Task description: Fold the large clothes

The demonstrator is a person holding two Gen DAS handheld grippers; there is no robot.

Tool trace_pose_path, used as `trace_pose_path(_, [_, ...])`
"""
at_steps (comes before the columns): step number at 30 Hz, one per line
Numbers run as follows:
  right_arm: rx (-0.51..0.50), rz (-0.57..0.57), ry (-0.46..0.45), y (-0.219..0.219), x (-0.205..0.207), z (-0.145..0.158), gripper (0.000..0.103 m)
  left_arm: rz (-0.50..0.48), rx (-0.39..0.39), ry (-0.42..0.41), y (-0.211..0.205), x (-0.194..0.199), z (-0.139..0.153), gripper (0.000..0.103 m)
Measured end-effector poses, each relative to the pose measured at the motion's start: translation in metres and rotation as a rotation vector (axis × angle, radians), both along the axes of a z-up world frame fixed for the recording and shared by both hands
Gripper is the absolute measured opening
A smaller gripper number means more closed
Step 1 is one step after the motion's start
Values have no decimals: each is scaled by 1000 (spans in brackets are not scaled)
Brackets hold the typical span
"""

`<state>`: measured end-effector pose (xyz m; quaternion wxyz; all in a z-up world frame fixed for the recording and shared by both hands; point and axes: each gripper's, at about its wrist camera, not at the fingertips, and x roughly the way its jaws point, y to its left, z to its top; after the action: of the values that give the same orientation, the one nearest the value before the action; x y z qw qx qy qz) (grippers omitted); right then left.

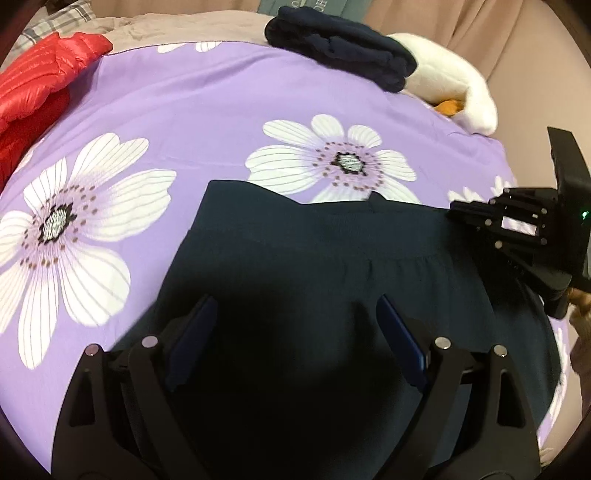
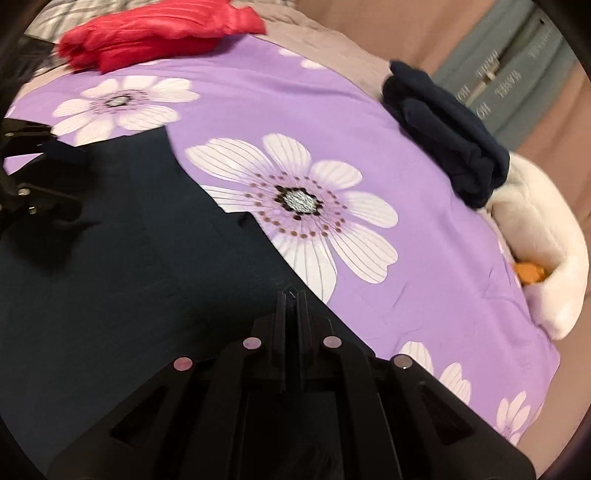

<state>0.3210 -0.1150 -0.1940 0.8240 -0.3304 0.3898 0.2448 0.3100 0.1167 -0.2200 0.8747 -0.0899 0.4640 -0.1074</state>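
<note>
Soft, limp dark trousers (image 1: 332, 258) suit waistband-corner grips; left hand-held gripper (image 1: 295, 325) gapes empty, right hand-held gripper (image 2: 291, 295) is closed, pinching nothing visible.

Navy garment (image 1: 332, 258), purple floral bedspread (image 1: 184, 110)

My left wrist view looks steeply down, close over the dark garment (image 1: 295, 266); my right does likewise. Both share the purple bedspread (image 1: 184, 110) and red jacket (image 2: 162, 33).
</note>
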Motion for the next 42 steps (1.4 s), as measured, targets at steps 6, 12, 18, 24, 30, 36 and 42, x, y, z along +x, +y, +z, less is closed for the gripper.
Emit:
trace_pose_path(6, [46, -61, 56, -4, 10, -18, 6, 15, 62, 7, -5, 14, 0, 89])
trace_pose_path(12, [273, -133, 61, -42, -3, 34, 31, -74, 38, -43, -32, 6, 21, 89])
trace_pose_path(18, [279, -86, 163, -45, -31, 16, 35, -145, 74, -35, -73, 21, 12, 89])
trace_pose_path(24, [311, -258, 182, -66, 1, -14, 37, -66, 35, 38, -64, 50, -15, 89])
trace_pose_path(30, [290, -427, 60, -90, 6, 3, 25, 53, 64, 28, -45, 58, 4, 89])
trace_pose_path(36, [353, -387, 95, -121, -33, 28, 27, -60, 70, -17, -36, 9, 17, 89])
trace_pose_path(42, [250, -421, 198, -130, -59, -19, 27, -86, 160, 30, -32, -5, -11, 89])
